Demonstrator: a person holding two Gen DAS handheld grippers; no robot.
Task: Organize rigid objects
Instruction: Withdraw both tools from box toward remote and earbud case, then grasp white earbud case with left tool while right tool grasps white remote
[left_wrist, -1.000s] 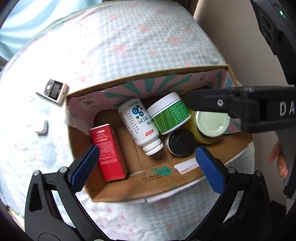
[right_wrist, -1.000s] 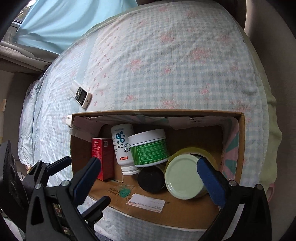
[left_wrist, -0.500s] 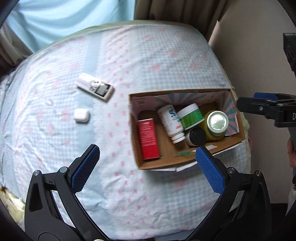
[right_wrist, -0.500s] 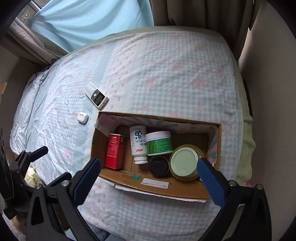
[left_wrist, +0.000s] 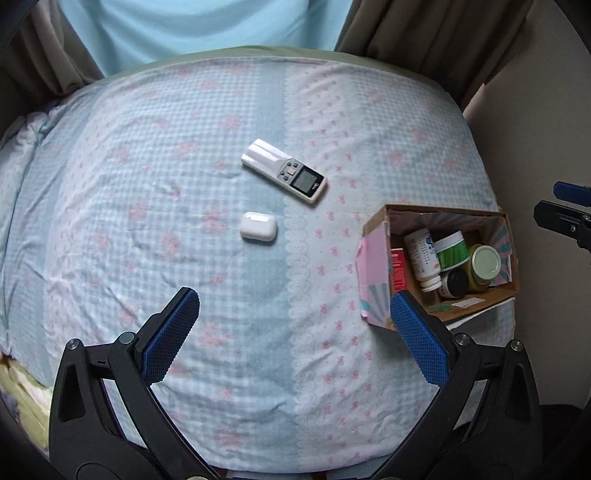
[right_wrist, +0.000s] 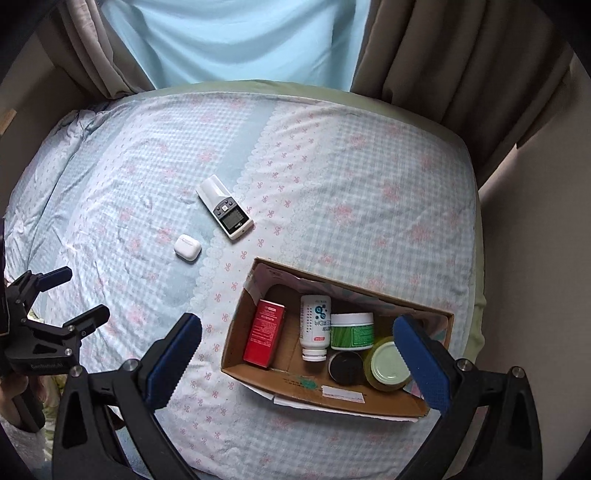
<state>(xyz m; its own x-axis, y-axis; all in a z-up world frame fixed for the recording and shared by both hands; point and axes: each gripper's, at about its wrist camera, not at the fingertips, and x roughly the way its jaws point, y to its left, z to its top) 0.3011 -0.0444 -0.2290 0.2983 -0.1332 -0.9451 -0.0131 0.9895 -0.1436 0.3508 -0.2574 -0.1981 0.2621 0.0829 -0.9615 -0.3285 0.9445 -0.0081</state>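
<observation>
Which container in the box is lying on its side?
The white pill bottle, beside the red carton, cap toward the box's near wall. The green-label tub, black-lid jar and pale-lid jar stand upright.

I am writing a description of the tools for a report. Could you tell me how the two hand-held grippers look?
Both look alike. The left gripper and the right gripper each have a black plastic frame with two angled fingers, silver screws at the joints and blue textured pads on the inner faces. Seen from the right camera, the left gripper's side bears small white lettering, too small to read.
</observation>
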